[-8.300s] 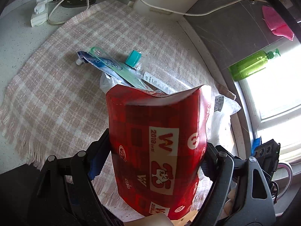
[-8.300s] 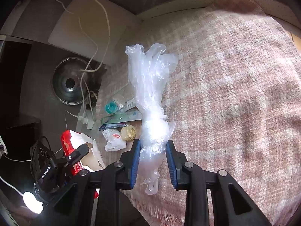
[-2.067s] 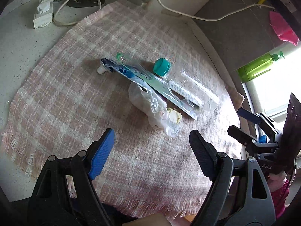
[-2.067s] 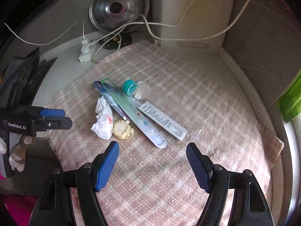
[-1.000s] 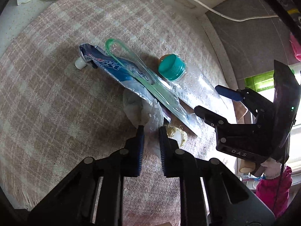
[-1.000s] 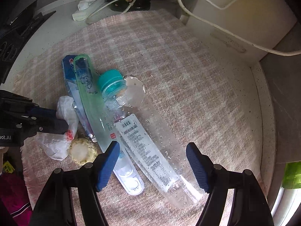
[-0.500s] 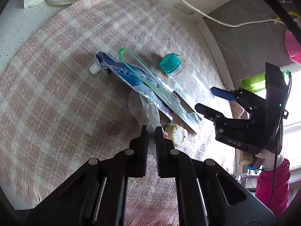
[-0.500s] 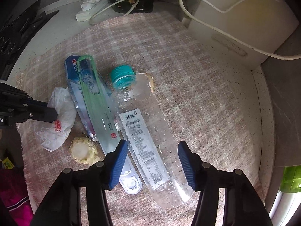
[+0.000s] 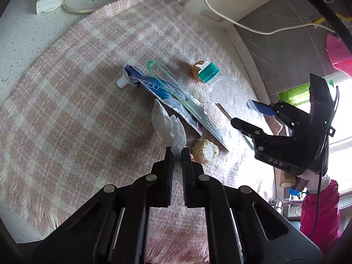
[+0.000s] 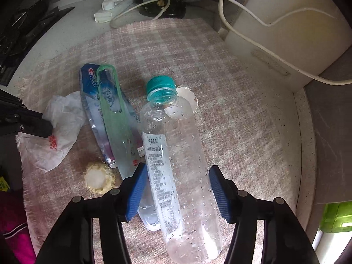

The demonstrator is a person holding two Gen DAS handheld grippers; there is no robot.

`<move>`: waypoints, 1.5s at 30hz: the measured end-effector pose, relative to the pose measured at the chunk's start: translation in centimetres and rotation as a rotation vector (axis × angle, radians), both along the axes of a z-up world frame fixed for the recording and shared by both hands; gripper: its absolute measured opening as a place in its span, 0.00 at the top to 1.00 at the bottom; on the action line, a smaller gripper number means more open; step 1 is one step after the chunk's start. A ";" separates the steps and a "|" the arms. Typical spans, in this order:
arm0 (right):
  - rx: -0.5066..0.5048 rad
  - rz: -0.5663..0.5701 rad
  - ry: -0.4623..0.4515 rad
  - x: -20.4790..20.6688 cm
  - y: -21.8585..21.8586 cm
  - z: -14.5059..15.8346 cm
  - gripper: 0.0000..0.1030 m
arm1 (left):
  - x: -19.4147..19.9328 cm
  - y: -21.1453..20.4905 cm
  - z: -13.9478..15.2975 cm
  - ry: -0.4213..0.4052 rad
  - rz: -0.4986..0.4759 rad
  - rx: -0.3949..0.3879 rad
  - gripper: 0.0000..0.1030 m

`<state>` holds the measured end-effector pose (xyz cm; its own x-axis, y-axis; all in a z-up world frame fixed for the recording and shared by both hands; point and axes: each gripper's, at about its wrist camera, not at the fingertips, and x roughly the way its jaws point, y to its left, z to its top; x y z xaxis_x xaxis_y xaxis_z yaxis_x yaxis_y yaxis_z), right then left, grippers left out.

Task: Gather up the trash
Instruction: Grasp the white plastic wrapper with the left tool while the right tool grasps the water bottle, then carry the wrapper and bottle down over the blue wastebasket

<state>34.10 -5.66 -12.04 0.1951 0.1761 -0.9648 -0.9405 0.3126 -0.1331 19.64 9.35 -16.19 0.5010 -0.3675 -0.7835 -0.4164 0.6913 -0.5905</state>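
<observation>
The left gripper (image 9: 177, 151) is clamped tight on a crumpled white wrapper (image 9: 168, 124), whose free end stands up off the pink checked cloth (image 9: 72, 101). The right gripper (image 10: 176, 180) is closing with a clear bottle (image 10: 176, 165) between its blue pads (image 10: 134, 194); contact with the far-side pad cannot be confirmed. On the cloth left of the bottle lie a toothpaste tube (image 10: 92, 101) under a green-edged toothbrush pack (image 10: 114, 114), with a corn-cob stub (image 10: 98, 179) near them and an eggshell (image 10: 187, 95) touching the bottle's neck (teal cap on).
</observation>
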 end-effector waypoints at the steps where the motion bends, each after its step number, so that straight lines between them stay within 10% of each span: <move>1: 0.014 -0.007 -0.001 -0.2 -0.3 0.5 0.43 | -0.1 0.0 0.2 -0.005 -0.001 0.001 0.95; 20: 0.297 -0.338 0.064 -4.9 -8.4 4.0 0.46 | -4.8 -0.3 1.8 -0.041 -0.070 0.065 0.95; 45: 0.492 -0.613 0.149 -23.3 -15.6 7.9 0.46 | -15.3 -2.7 2.9 -0.046 -0.254 0.089 0.95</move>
<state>10.82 -21.25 -4.17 0.2698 0.4916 -0.8280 -0.5796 0.7696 0.2681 4.32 6.64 -13.29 0.4372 -0.4171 -0.7968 -0.1969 0.8201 -0.5373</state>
